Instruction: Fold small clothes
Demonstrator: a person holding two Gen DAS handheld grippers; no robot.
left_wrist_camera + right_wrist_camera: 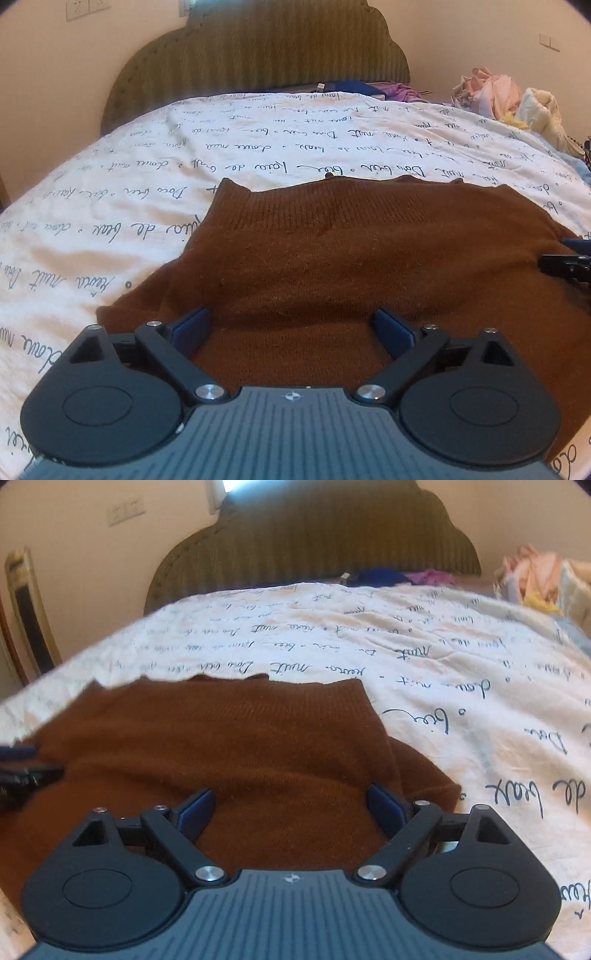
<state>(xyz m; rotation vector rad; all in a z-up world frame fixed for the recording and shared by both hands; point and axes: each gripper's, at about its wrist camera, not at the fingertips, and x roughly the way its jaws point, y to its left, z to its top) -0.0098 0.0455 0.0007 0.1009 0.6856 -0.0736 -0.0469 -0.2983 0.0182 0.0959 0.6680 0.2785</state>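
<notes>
Across the white bedspread (110,206) run lines of dark cursive script, seen upside down from both wrist cameras; a few words read roughly as "de beaux", "nuit" and "doux", the rest too small or warped to make out. Each gripper body carries a small pale emblem at the middle of its ribbed grey plate, too small to read.

At the head of the bed stands a scalloped, striped olive headboard (258,55), with wall socket plates (88,8) above and to its left. Blue and purple cloth (369,88) lies at the foot of the headboard, and a loose heap of pale pink and cream clothes (498,96) sits at the bed's far right corner. In the right wrist view a framed upright object (27,609) leans by the left wall; what it is cannot be told.

The brown knit sweater (351,258) lies spread on the bedspread, its ribbed edge toward the headboard. The left gripper (291,330) has its fingers (192,326) spread wide, nothing pinched between them, above the sweater's near left part. The right gripper (291,808) likewise has its fingers (384,806) wide apart and empty, over the sweater's near right part, close to a folded-over edge. Whether the fingertips touch the knit cannot be told. Each gripper's tip shows at the edge of the other's view, over the sweater's middle.
</notes>
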